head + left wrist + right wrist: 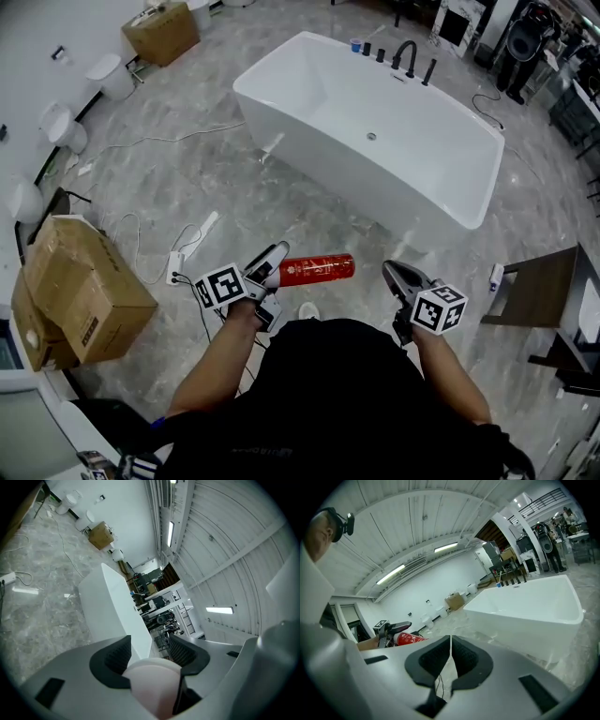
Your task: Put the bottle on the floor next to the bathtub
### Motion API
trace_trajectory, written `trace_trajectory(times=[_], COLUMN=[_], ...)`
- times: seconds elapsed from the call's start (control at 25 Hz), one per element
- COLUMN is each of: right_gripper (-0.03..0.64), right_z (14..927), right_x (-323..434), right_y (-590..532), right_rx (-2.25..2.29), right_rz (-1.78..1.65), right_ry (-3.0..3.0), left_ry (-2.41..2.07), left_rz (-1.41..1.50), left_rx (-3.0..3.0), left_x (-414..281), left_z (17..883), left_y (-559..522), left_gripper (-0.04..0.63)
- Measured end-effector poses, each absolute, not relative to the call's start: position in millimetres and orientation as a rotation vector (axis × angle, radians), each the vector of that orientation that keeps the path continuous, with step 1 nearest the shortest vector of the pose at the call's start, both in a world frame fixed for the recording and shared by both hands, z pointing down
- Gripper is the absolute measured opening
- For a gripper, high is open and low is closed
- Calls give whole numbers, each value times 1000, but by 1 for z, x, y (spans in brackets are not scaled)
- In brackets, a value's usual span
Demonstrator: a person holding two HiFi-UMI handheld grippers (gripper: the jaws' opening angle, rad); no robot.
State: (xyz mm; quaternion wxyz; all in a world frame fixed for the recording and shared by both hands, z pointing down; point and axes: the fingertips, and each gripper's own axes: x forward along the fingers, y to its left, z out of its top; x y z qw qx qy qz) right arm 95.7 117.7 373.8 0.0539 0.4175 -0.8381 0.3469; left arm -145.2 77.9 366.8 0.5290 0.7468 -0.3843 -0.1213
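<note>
A red bottle (314, 269) lies sideways in the air over the marble floor, on the near side of the white bathtub (412, 183). My left gripper (272, 265) is shut on its left end. In the left gripper view the bottle's pale round end (154, 686) fills the space between the jaws (149, 651), with the bathtub (112, 606) beyond. My right gripper (398, 277) hangs to the right of the bottle, shut and empty, its pads together (450, 656). The right gripper view also shows the bottle (410, 638) and the bathtub (534, 611).
A large cardboard box (80, 291) stands at the left and another box (161, 31) by the far wall. Cables and a power strip (178, 262) lie on the floor at the left. A wooden table (539, 286) is at the right. A black faucet (405, 56) stands behind the tub.
</note>
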Motion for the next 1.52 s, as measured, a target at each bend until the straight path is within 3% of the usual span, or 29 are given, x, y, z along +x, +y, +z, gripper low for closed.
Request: trace_trajectory(times=[0.52, 1.52], right_gripper=[38, 38], right_z=[374, 402], right_x=[62, 93], right_y=[72, -147], right_rx=[1342, 1240], right_rz=[1075, 1156], right_ry=[-2505, -2497], left_ry=[-898, -971], left_rz=[-264, -198], left_rx=[1768, 1738], left_x=[-189, -159], left_z=[377, 384], left_y=[26, -155], left_gripper=[267, 267])
